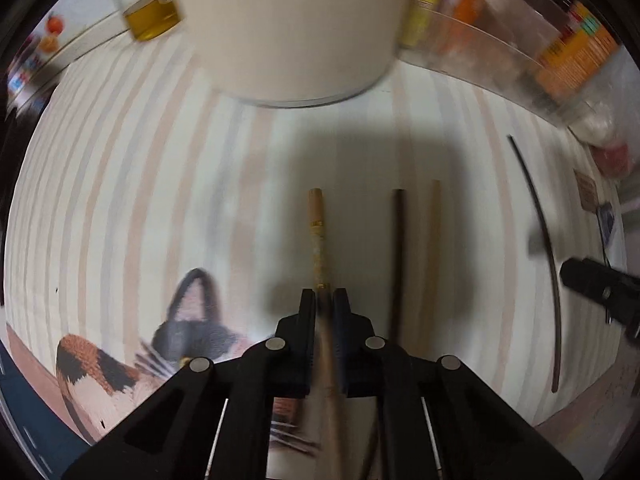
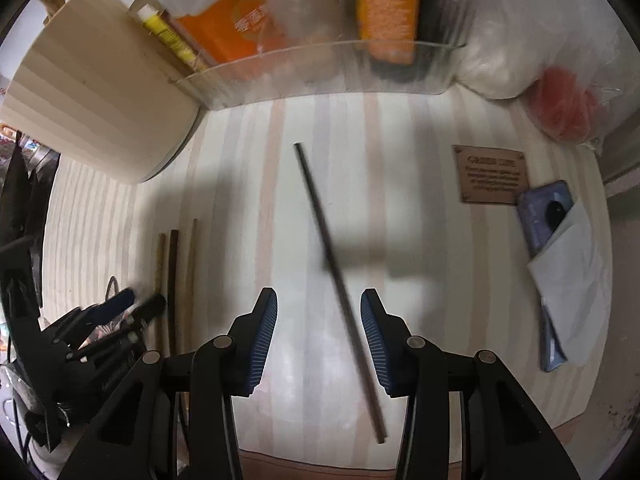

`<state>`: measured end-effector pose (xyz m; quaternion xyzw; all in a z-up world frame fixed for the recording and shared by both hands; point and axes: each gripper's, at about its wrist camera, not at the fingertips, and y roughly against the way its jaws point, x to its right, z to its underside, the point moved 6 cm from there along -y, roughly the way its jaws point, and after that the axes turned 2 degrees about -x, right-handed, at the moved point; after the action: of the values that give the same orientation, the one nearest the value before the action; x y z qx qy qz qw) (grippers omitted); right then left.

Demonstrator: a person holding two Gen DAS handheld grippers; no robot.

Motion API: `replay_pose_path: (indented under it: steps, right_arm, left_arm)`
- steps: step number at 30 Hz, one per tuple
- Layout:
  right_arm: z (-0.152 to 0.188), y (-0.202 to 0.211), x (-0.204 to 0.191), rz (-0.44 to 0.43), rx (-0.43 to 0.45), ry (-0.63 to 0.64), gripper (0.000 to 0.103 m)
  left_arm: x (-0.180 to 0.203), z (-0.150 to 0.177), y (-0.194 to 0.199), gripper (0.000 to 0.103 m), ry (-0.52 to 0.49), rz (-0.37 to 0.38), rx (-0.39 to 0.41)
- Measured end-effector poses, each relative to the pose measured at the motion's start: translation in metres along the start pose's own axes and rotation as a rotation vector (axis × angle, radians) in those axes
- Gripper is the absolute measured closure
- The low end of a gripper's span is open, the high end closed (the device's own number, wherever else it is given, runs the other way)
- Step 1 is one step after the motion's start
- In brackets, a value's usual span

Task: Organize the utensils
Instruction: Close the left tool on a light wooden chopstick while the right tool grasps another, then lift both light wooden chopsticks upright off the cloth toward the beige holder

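My left gripper [image 1: 323, 300] is shut on a light wooden chopstick [image 1: 317, 236] that points away toward a cream cylindrical holder [image 1: 288, 24]. A dark chopstick [image 1: 397, 256] and a pale chopstick [image 1: 431, 248] lie side by side just right of it on the striped cloth. A thin dark chopstick [image 2: 336, 272] lies alone, slanting between the open fingers of my right gripper [image 2: 318, 308], which is above it. In the right wrist view the holder [image 2: 100, 92] is at far left and the left gripper [image 2: 136, 308] sits over the three chopsticks [image 2: 174, 280].
A clear bin [image 2: 320, 72] of orange packets stands at the back. A plastic bag [image 2: 532, 64] with white and red items is at back right. A phone [image 2: 548, 240] under paper and a brown tag [image 2: 492, 180] lie at right. An oil bottle [image 1: 150, 20] stands left of the holder.
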<state>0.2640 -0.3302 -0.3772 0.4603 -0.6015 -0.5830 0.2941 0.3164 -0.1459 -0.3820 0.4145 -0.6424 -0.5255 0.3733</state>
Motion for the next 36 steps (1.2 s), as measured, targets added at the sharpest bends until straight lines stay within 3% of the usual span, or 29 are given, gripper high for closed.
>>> replay_pose_path:
  steps: [7,10,14,24,36]
  right_arm:
    - [-0.012,-0.032,-0.065,-0.116,-0.070,0.037,0.057]
    - [-0.016,-0.047,-0.090,-0.098,-0.094,0.069,0.057]
    - [-0.019,-0.059,-0.104,0.055,-0.067,0.164,0.093]
    - [-0.007,-0.067,-0.088,0.173,-0.155,0.446,0.096]
    - [-0.012,-0.074,-0.084,0.147,-0.163,0.380,0.095]
  left_arm:
    - [-0.045,0.018,0.007,0.097,0.088,-0.028,-0.002]
    - [-0.055,0.024,0.009,0.097,0.113,-0.030,-0.003]
    - [-0.060,0.029,0.012,0.097,0.125,-0.032,0.012]
    - [-0.046,0.035,0.012,0.096,0.140,-0.044,0.030]
    - [-0.051,0.036,0.009,0.095,0.135,-0.044,0.022]
